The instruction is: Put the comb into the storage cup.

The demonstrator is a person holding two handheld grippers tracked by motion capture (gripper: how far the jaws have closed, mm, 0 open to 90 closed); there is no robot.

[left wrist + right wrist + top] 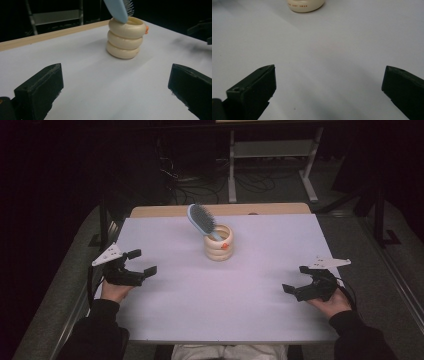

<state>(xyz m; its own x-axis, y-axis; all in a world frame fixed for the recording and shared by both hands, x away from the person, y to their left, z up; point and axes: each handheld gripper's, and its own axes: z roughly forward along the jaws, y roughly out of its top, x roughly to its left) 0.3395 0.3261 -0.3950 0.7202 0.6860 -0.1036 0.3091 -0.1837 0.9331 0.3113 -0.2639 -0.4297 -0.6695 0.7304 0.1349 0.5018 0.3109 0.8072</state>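
The pale blue plastic hairbrush [201,220] stands handle-down in a cream ribbed holder shaped like three stacked rings [219,243], its bristled head leaning up and to the left above the rim. The holder sits on the white table top [250,310], towards the far edge and roughly midway between the two sides, with a small orange spot on the side facing the person.

At the left, the left gripper [142,262] is held low over the table near its left edge, its black jaws spread wide with nothing between them, pointing towards the middle. Its grey three-cornered plate sits on top. In the left gripper view the holder [126,41] stands ahead, well apart from the jaws, and the brush [120,8] rises out of its mouth.

At the right, the right gripper [296,279] rests near the table's right edge, its jaws likewise gaping and empty, aimed inward. In the right gripper view the base of the holder [305,5] shows at the top, far from the jaws.
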